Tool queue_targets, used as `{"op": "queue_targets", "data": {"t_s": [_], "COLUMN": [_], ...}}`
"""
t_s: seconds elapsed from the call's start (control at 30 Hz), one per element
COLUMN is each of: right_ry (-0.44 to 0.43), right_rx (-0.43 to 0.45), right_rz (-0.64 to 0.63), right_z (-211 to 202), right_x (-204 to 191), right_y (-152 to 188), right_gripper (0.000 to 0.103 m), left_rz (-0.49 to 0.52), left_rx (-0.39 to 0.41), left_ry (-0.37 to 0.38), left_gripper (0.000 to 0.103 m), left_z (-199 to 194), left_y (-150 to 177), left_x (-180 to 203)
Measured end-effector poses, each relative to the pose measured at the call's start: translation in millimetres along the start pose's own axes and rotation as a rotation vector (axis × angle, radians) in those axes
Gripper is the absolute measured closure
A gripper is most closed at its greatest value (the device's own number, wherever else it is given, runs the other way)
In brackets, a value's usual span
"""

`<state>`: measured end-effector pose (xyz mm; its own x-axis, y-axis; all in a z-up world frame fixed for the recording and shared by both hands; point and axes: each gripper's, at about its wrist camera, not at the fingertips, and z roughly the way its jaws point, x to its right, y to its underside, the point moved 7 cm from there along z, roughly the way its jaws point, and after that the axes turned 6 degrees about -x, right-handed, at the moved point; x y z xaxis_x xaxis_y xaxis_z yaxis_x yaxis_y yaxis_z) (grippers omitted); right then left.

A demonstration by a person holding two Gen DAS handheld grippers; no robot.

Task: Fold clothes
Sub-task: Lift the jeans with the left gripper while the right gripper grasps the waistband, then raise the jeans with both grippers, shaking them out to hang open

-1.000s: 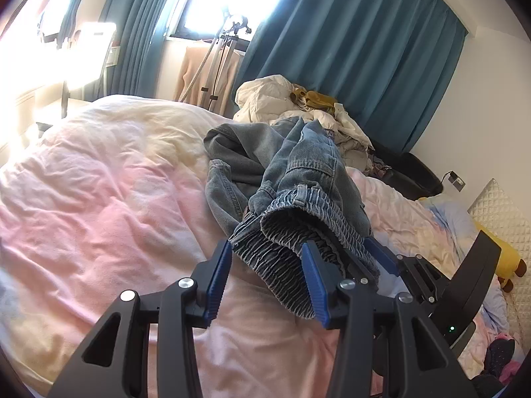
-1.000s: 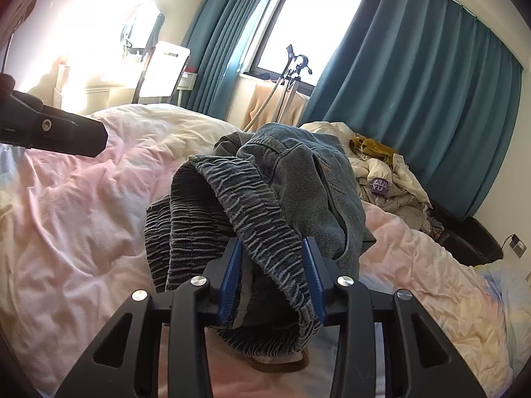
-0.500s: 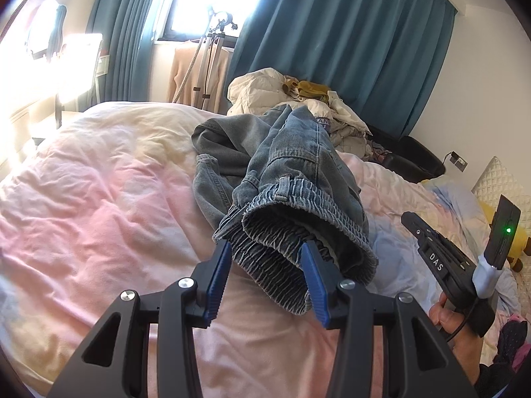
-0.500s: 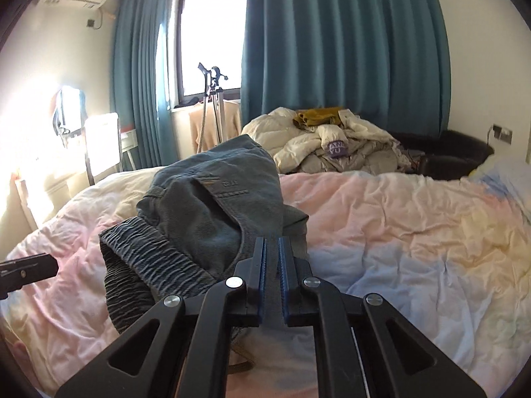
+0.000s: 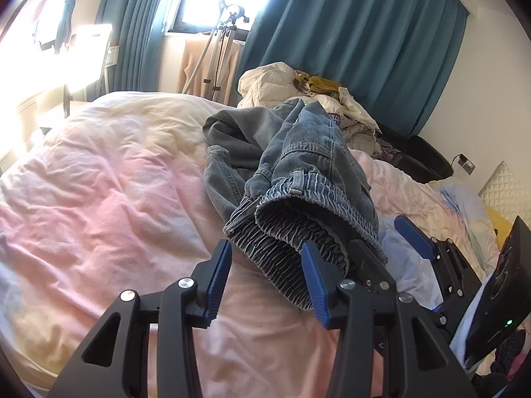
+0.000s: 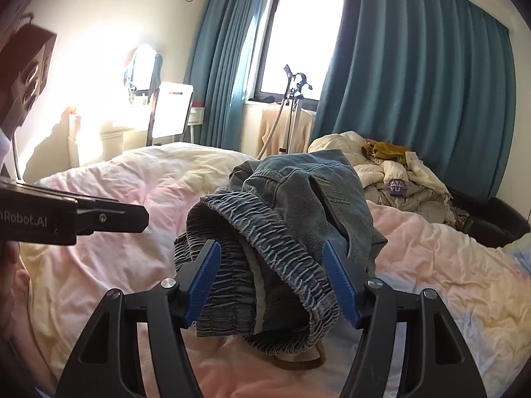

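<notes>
While the crumpled denim jeans (image 6: pixel 285 232) hide their own legs on the duvet (image 5: pixel 99 205), both the left gripper (image 5: pixel 265 278) and the just-opened right gripper (image 6: pixel 272 282) gape, gripping nothing.

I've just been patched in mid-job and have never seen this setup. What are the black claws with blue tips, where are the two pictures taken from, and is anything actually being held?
There is no robot arm here. A person holds a two-finger gripper in each hand, and each gripper carries a wide-angle camera that looks forward along its fingers. One picture looks over the left gripper, the other over the right gripper. Both point at a crumpled pair of jeans lying on a pink duvet. A pile of pale clothes sits beyond it. Nothing is held right now. The left jaws stand open at the edge of the elastic waistband. The right jaws have just been opening, and the waistband lies loosely between them, not pinched.
</notes>
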<state>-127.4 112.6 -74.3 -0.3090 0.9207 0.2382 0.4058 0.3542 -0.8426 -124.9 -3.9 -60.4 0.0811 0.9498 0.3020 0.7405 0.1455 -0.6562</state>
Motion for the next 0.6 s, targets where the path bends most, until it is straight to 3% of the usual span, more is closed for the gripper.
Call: {"op": "queue_targets", "data": {"t_s": [0.1, 0.17, 0.23, 0.33, 0.47, 0.6], "right_ry": [0.054, 0.075, 0.090, 0.089, 0.072, 0.070], "right_rx": [-0.042, -0.070, -0.093, -0.102, -0.062, -0.059], "right_rz": [-0.012, 0.001, 0.018, 0.086, 0.242, 0.475], "right_z": [17, 27, 33, 32, 16, 9], "right_x": [4, 11, 19, 33, 66, 120], "right_y": [5, 8, 12, 13, 7, 22], "right_gripper": [0.042, 0.052, 0.075, 0.088, 0.094, 0.096], "left_rz": [-0.015, -0.025, -0.039, -0.054, -0.049, -0.044], "left_rx": [-0.009, -0.014, -0.020, -0.033, -0.042, -0.034], "left_ry": [0.000, 0.003, 0.008, 0.007, 0.015, 0.044], "left_gripper": [0.058, 0.058, 0.057, 0.057, 0.056, 0.056], "left_z": [3, 6, 8, 13, 17, 18], "left_y": [1, 1, 1, 1, 4, 6], "left_x": [-4, -5, -6, -9, -8, -3]}}
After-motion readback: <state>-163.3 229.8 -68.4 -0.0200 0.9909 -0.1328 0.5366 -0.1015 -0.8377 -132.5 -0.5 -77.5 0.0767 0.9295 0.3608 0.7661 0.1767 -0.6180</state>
